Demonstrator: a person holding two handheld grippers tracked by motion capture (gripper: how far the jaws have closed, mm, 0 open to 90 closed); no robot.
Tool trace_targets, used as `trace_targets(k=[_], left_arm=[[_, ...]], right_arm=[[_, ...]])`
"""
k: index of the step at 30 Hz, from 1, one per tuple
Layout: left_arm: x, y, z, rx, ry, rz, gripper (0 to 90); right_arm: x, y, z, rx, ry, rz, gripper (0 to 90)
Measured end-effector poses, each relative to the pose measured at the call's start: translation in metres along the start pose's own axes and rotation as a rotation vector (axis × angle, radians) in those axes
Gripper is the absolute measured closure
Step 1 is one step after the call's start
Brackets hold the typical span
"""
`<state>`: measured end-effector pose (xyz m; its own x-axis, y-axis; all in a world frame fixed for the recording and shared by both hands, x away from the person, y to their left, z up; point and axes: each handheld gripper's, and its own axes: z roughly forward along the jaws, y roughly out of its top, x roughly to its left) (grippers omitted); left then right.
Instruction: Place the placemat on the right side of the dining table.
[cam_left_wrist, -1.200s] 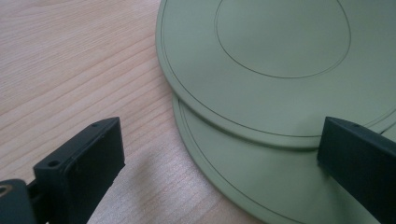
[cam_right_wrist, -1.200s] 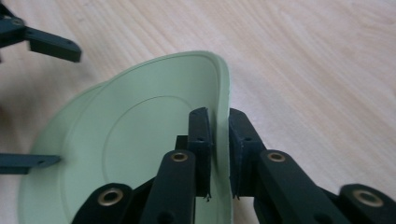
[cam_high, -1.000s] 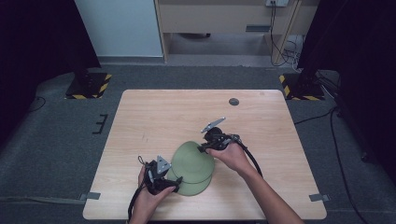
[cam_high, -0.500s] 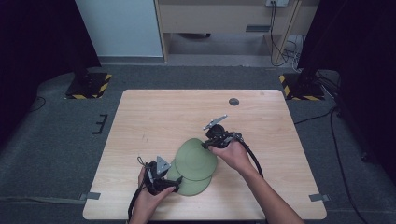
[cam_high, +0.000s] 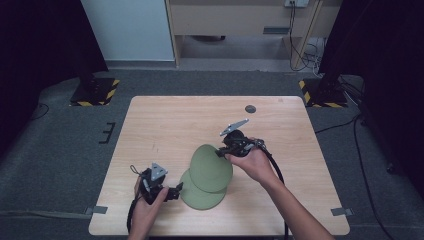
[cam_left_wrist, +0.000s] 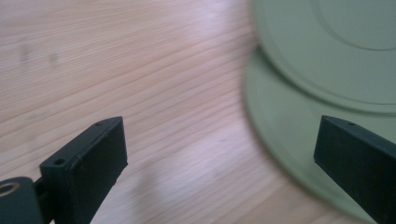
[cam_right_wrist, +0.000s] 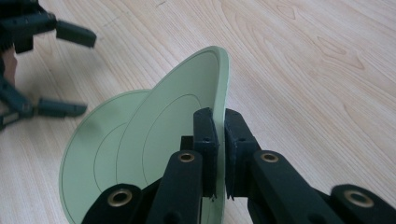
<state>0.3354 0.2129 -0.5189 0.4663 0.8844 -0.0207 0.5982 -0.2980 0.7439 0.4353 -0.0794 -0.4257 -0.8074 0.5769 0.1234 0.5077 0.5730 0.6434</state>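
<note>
Right gripper clamped on the rim of the upper green plate, tilted up off the lower green plate lying flat near the table's front edge. Left gripper wide open, empty, just left of the lower plate.
</note>
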Motion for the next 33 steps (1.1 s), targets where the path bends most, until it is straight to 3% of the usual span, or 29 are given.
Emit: trace_targets(k=[6,10,33], left_arm=[[0.024,-0.009,0.001,0.042,0.066,-0.048,2.4],[0.032,-0.013,0.005,0.074,0.090,-0.067,2.5],[0.028,-0.012,0.012,0.066,0.107,-0.074,0.0]], right_arm=[[0.001,0.001,-0.005,-0.015,0.011,0.012,85.8],[0.004,0.003,-0.012,-0.030,0.021,0.012,85.8],[0.005,0.015,-0.051,-0.069,0.002,0.036,86.0]])
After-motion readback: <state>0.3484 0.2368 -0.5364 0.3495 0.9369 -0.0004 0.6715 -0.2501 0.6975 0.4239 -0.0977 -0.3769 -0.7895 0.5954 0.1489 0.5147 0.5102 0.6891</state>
